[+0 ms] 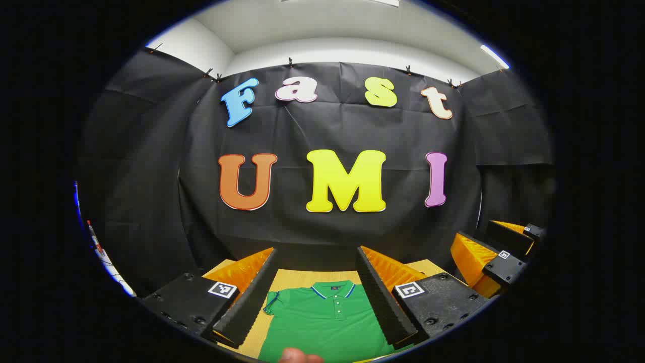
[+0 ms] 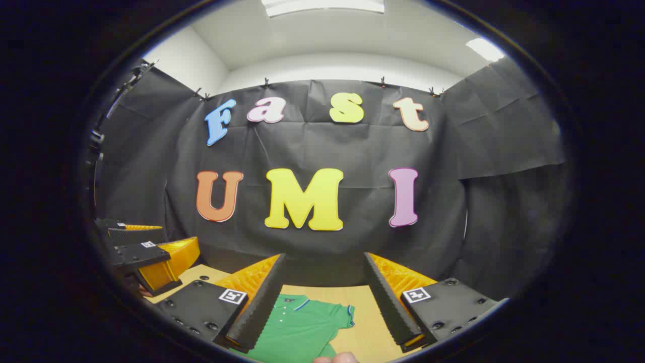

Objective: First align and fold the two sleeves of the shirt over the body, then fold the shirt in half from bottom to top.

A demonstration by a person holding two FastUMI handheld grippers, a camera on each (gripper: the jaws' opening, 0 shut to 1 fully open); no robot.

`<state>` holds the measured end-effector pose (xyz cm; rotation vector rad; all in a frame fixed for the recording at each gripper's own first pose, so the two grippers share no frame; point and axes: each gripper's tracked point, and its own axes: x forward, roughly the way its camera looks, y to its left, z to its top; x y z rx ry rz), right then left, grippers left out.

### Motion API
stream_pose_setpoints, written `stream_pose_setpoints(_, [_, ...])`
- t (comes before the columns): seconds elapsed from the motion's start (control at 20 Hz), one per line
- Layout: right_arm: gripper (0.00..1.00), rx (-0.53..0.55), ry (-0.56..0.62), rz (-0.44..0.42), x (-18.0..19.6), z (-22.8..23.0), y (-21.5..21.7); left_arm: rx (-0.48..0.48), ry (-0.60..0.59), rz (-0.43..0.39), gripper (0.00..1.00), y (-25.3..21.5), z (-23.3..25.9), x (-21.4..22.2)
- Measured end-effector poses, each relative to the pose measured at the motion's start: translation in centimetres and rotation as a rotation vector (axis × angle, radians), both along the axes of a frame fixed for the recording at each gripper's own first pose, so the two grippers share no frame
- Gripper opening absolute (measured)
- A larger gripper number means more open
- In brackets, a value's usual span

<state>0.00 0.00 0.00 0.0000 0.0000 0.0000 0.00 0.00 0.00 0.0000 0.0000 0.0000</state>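
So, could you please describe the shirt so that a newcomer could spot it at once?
Start at the wooden table in front of the black cloth wall. Flat on it lies the shirt, collar toward the wall. It is a bright green polo with a blue-trimmed collar and a buttoned placket, the one garment there.

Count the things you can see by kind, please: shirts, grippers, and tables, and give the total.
Shirt: 1, green, lying flat on the table
Grippers: 2, the left gripper and the right gripper, both open above the shirt
Table: 1
Total: 4
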Motion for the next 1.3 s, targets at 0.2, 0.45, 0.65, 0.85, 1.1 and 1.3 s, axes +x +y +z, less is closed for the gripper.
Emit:
stream_pose_setpoints(0.2, [0.94,0.004,0.011,0.007,0.3,-0.1,0.0,0.006,0.006,-0.006,0.98,0.0,-0.1,0.1])
stream_pose_setpoints(0.45, [0.94,0.024,0.043,0.018,0.8,-1.0,0.6,0.017,0.007,-0.008,0.98,0.1,-0.2,0.2])
stream_pose_setpoints(0.65, [0.96,0.021,0.041,0.025,1.6,-0.9,0.7,0.013,0.011,-0.007,0.98,0.0,-0.2,0.2])
stream_pose_setpoints(0.85, [0.94,0.014,0.047,0.044,2.0,-0.9,1.1,0.013,0.012,-0.004,0.98,0.1,-0.2,0.3])
stream_pose_setpoints(1.1, [0.93,0.011,0.047,0.038,2.5,-1.2,0.9,0.024,0.013,0.003,0.98,0.4,-0.3,0.4])
stream_pose_setpoints(1.3, [0.96,0.000,0.084,0.049,3.3,-2.5,0.3,0.016,-0.006,-0.032,0.98,-0.4,-0.1,0.8])
